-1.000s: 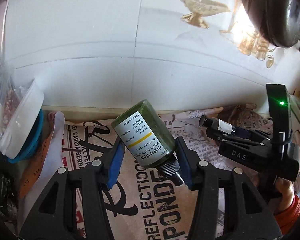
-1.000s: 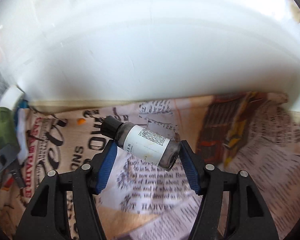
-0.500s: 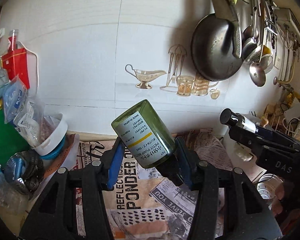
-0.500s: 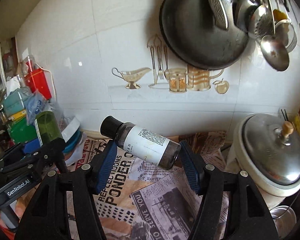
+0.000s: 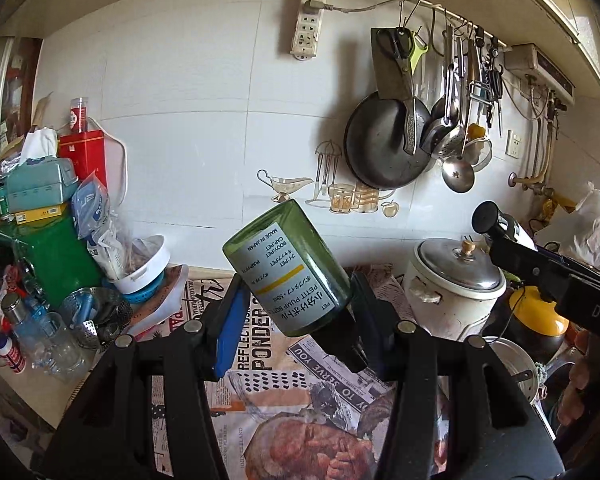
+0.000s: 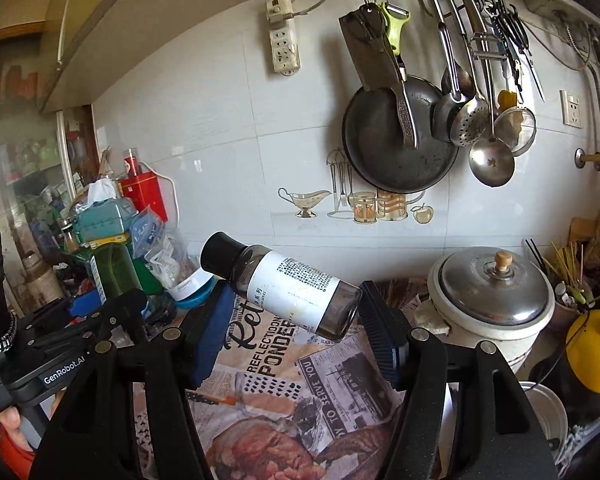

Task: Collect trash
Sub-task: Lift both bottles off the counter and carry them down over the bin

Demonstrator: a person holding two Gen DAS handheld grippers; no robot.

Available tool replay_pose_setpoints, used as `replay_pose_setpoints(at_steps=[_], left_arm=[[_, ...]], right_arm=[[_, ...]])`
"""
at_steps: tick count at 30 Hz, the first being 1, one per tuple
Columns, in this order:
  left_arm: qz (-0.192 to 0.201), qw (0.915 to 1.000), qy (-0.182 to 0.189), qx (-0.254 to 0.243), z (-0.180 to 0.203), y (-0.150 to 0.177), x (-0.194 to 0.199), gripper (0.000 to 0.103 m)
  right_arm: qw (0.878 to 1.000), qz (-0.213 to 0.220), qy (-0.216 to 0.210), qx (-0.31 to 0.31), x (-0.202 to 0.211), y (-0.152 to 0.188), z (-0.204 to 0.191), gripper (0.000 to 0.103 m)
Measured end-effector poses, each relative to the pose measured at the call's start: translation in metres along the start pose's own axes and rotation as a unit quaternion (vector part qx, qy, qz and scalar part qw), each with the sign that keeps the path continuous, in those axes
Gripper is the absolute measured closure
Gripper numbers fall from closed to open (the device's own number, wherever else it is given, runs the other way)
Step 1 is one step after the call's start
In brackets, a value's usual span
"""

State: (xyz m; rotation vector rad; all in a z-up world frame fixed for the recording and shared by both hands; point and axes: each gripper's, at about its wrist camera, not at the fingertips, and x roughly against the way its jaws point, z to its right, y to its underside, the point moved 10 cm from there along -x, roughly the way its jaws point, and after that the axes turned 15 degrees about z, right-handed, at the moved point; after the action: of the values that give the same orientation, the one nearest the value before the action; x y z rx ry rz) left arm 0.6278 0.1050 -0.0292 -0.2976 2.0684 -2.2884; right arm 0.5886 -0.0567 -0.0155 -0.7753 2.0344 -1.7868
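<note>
Left gripper: fingers gripping the green bottle, tilted, cap end toward the camera, above the bench.
Right gripper: fingers clamping the dark bottle, lying slantwise, black cap up-left.
Bench: lying under printed newspaper.
Rice cooker: sitting at right.

green bottle: cap hidden behind jaws | right gripper: cut off (frame edge)
</note>
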Motion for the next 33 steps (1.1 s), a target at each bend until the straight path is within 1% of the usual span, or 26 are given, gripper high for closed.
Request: replay_pose_setpoints(at_steps=[4, 9, 16, 20, 24, 28, 33], left_arm=[[-0.001, 0.9999, 0.012, 0.0, -0.002, 0.007, 0.033, 0.052], [-0.013, 0.9993, 0.034, -0.006, -0.01, 0.025, 0.079, 0.052], [-0.042, 0.998, 0.046, -0.007, -0.038, 0.062, 0.157, 0.052], [-0.067, 0.9965, 0.048, -0.01, -0.051, 0.082, 0.19, 0.052], [-0.098, 0.9939, 0.049, -0.003, -0.057, 0.103, 0.211, 0.052], [-0.134, 0.9896, 0.052, -0.002, -0.053, 0.132, 0.225, 0.052], [-0.175, 0.9832, 0.051, -0.002, -0.041, 0.181, 0.233, 0.052]], right_arm=[[1.0, -0.001, 0.01, -0.011, 0.031, 0.01, -0.016, 0.043], [0.999, -0.007, 0.046, -0.019, 0.067, 0.033, -0.038, 0.043], [0.996, -0.025, 0.082, -0.036, 0.125, 0.072, -0.078, 0.043], [0.994, -0.041, 0.092, -0.047, 0.152, 0.091, -0.099, 0.043], [0.992, -0.072, 0.096, -0.049, 0.168, 0.109, -0.111, 0.043], [0.988, -0.104, 0.099, -0.055, 0.179, 0.132, -0.113, 0.043], [0.982, -0.148, 0.096, -0.064, 0.186, 0.173, -0.102, 0.043]])
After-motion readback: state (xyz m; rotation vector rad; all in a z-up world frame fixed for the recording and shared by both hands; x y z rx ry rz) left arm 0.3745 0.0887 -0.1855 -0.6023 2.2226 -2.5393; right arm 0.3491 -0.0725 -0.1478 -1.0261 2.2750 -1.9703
